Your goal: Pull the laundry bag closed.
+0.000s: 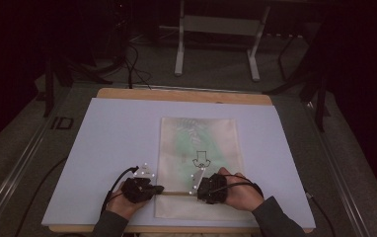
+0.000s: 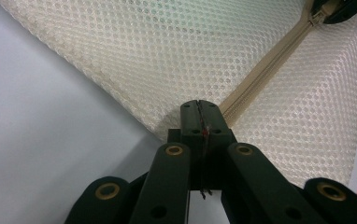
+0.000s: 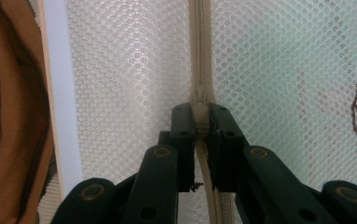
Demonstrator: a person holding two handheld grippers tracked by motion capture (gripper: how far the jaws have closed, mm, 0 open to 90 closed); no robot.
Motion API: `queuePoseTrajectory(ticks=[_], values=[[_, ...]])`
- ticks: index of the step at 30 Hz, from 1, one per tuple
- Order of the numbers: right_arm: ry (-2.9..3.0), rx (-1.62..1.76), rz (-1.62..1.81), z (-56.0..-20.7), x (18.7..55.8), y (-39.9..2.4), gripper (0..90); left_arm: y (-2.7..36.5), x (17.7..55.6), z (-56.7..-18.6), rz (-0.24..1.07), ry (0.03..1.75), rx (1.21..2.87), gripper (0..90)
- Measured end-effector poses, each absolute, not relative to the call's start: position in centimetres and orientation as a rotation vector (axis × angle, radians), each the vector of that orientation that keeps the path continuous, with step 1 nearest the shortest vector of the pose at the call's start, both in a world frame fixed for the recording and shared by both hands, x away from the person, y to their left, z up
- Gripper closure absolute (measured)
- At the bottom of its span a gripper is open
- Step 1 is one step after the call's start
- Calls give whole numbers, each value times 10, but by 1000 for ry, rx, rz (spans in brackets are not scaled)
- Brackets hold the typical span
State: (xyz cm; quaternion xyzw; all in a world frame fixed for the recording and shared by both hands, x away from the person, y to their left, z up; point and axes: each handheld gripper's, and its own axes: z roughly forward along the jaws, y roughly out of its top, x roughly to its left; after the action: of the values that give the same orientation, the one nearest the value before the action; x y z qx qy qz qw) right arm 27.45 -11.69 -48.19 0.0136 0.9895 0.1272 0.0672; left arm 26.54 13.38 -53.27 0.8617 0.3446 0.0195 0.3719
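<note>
The left claw point(image 2: 199, 108) is clamped on the end corner of one mesh zipper pouch point(image 1: 199, 148), pinning it to the table point(image 1: 102, 133). The right claw point(image 3: 201, 116) pinches the single zipper slider point(image 3: 200, 119), just beside it along the zipper. Pulled crookedly, the slider could slip free or jam; a weak left hold lets the pouch drag.

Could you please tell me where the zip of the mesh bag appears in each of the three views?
High view: the zip runs level across the bag's near end, between the two grippers.
Left gripper view: it slants from the jaw tips to the upper right.
Right gripper view: it runs straight up from the jaws.
Shared landmark: the cream mesh bag.
</note>
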Motion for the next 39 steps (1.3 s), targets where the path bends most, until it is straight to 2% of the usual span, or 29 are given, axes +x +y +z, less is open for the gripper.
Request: queuePoseTrajectory(ticks=[39], values=[[3006, 99, 384, -476, 277, -141, 823, 133, 265, -532, 55, 883, 2214, 896]])
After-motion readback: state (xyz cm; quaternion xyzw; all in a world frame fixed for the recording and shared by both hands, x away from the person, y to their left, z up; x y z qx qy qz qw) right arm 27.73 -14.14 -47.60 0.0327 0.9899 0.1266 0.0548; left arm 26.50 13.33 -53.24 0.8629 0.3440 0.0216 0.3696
